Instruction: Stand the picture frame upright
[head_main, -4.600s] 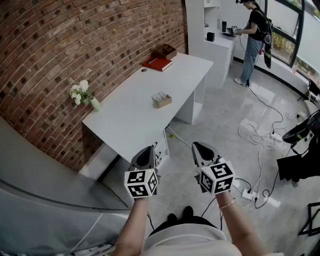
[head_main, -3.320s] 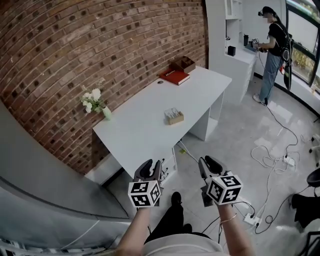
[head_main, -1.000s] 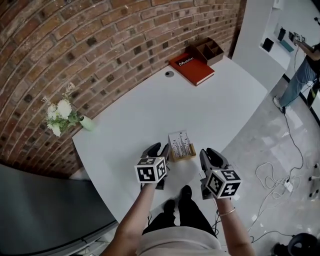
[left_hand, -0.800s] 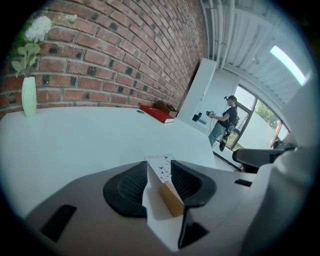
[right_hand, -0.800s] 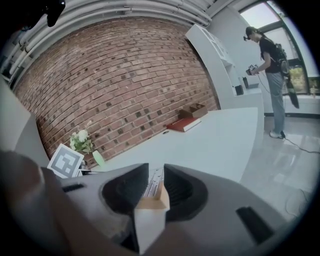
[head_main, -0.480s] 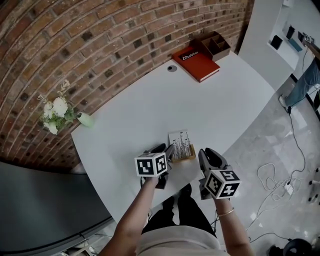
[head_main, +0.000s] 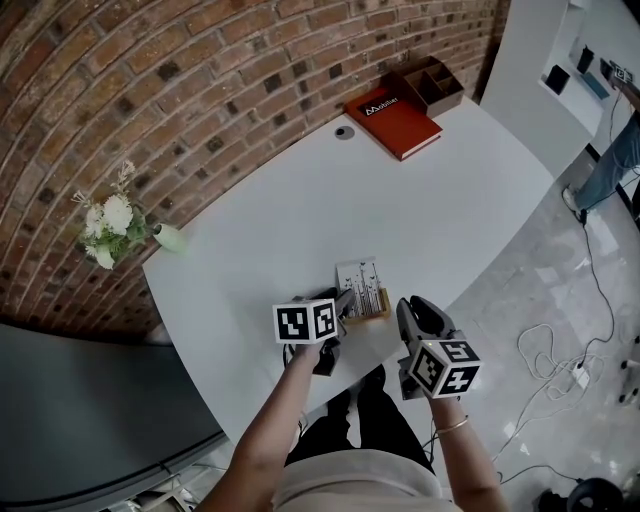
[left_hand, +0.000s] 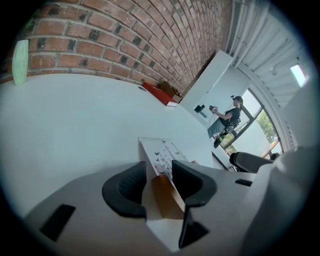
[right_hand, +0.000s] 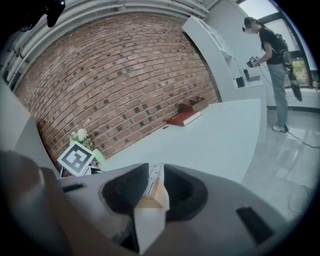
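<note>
My left gripper (left_hand: 159, 169) is down over the near edge of the white table (head_main: 300, 205), with its jaws spread and opening wider. The picture frame (head_main: 361, 287) lies flat and face up, straight ahead of them. Its near wooden corner sits in the gap between the two pads, and its white face, printed with small dark butterflies, runs on past the tips. Neither pad looks to be pressing on it.

My right gripper (right_hand: 156, 170) has its jaws spread as well. Through their gap I see the same frame almost edge-on, pale wood corner nearest. From the head view these tips sit just beside the frame's right side and apart from it, while the left tips are at its left side. So the frame lies between my two sets of jaws, and each gripper is the nearest thing on the other's far side. The left gripper shows low and to the left of my right jaws.

Far ahead of both sets of jaws, by the brick wall (head_main: 200, 70), a red book (head_main: 393, 118) lies flat. A brown wooden organiser (head_main: 432, 85) sits just beyond it, and a small round cable hole (head_main: 345, 132) is just to its left. Well off to the left of my left jaws, a pale green vase (head_main: 170, 238) of white flowers stands at the table's back corner.

To the right of my right jaws the table ends above a glossy floor (head_main: 560, 290) with white cables (head_main: 555, 345) on it. Far beyond them a person (right_hand: 272, 50) stands by a white cabinet (right_hand: 220, 55).
</note>
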